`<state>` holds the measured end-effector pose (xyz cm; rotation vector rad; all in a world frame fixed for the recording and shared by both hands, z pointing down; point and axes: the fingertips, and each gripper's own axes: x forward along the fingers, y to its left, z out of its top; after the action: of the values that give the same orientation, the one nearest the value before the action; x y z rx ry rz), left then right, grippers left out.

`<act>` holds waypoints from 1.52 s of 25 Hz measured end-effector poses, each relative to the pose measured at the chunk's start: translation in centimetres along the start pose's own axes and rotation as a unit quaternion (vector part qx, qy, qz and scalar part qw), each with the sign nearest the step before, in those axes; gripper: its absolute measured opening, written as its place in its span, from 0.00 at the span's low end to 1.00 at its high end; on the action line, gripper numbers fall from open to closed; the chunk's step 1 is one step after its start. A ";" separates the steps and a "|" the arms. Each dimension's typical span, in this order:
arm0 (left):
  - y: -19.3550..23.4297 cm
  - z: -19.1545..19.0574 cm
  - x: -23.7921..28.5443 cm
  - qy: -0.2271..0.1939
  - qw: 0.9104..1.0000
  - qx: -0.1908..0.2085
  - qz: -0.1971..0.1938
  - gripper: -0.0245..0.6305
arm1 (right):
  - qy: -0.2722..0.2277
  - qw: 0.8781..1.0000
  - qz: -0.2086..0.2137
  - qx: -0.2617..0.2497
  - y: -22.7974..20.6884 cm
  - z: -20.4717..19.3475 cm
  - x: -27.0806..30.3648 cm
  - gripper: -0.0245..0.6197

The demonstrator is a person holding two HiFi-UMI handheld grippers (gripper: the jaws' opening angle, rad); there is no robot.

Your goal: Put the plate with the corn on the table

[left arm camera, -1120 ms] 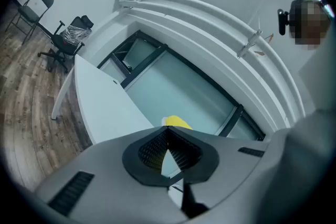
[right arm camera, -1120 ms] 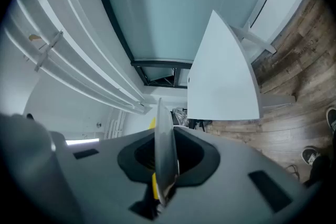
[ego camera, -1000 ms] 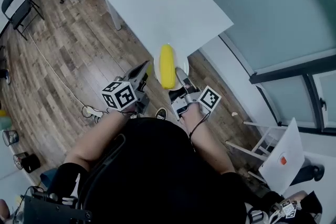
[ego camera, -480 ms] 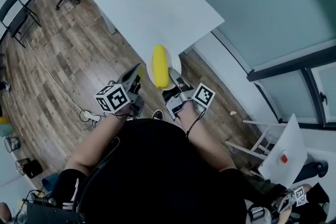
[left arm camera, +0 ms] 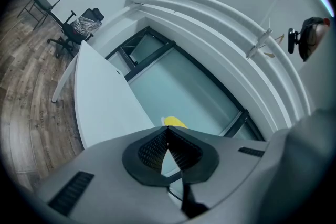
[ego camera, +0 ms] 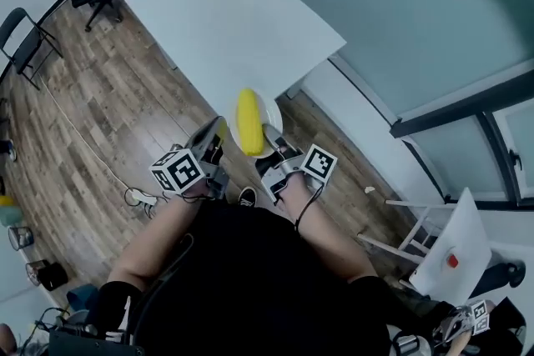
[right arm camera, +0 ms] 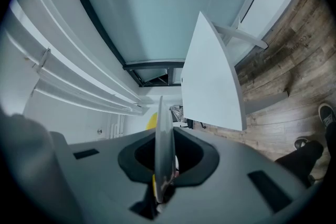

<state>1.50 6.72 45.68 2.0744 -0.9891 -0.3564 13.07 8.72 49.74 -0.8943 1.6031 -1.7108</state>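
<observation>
1. Right gripper, in the head view, reaches up from the person's right hand to the near right rim of the plate. The left gripper comes in from the other side, its tip just beside the plate's left rim. The corn lies lengthwise on the plate, between the two grippers. The plate is over the wood floor, right at the near edge of the white table, and overlaps that edge slightly in this view. Whether it touches the tabletop cannot be told.

2. In the left gripper view, the left gripper's jaws are drawn together until their tips meet. The corn's yellow end shows just past those tips. Whether the tips pinch the plate's rim cannot be told here. The table stretches away ahead and to the left.

3. In the right gripper view, the right gripper's jaws are nearly closed and clamp the plate, which stands edge-on between the pads. A bit of the corn peeks out on the plate's left side. The table lies ahead and to the right of the jaws.
</observation>
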 end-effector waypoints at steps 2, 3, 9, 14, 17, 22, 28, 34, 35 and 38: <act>0.2 0.7 0.3 -0.005 1.000 -0.007 -0.003 0.04 | 0.003 1.000 0.004 -0.007 0.2 0.4 0.9 0.09; 0.5 0.9 0.2 -0.005 1.000 -0.011 -0.002 0.04 | 0.005 1.000 0.006 -0.010 0.2 0.3 1.3 0.09; 3.3 2.2 1.2 -0.003 1.000 -0.028 0.008 0.04 | 0.017 1.000 0.000 -0.011 -0.5 0.7 4.3 0.09; 6.1 4.8 3.9 -0.010 0.999 -0.052 0.011 0.04 | 0.016 1.000 -0.008 -0.005 -0.6 2.3 8.1 0.09; 7.8 6.5 6.0 -0.005 0.998 -0.059 0.008 0.04 | 0.012 1.000 -0.011 -0.007 -0.5 3.8 10.9 0.09; 10.2 10.7 9.3 -0.003 0.998 -0.058 -0.001 0.04 | 0.004 1.000 -0.008 -0.012 0.4 6.2 15.9 0.09; 13.1 14.6 12.1 0.010 0.998 -0.060 -0.012 0.04 | -0.014 1.000 -0.008 -0.011 0.7 8.3 21.1 0.09; 16.0 16.5 14.3 0.031 0.997 -0.071 -0.007 0.04 | -0.022 0.999 -0.024 -0.018 0.1 9.8 25.4 0.09; 16.4 16.4 14.6 0.034 0.997 -0.075 -0.004 0.04 | -0.021 0.999 -0.030 -0.018 -0.3 10.1 25.8 0.09; 17.5 16.2 16.2 0.043 0.995 -0.088 -0.007 0.04 | -0.016 0.998 -0.049 -0.023 -1.9 11.5 27.2 0.09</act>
<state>-5.86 -20.81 49.82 1.9209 -0.8610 -0.3453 6.78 -19.87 53.73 -1.0326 1.6064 -1.7223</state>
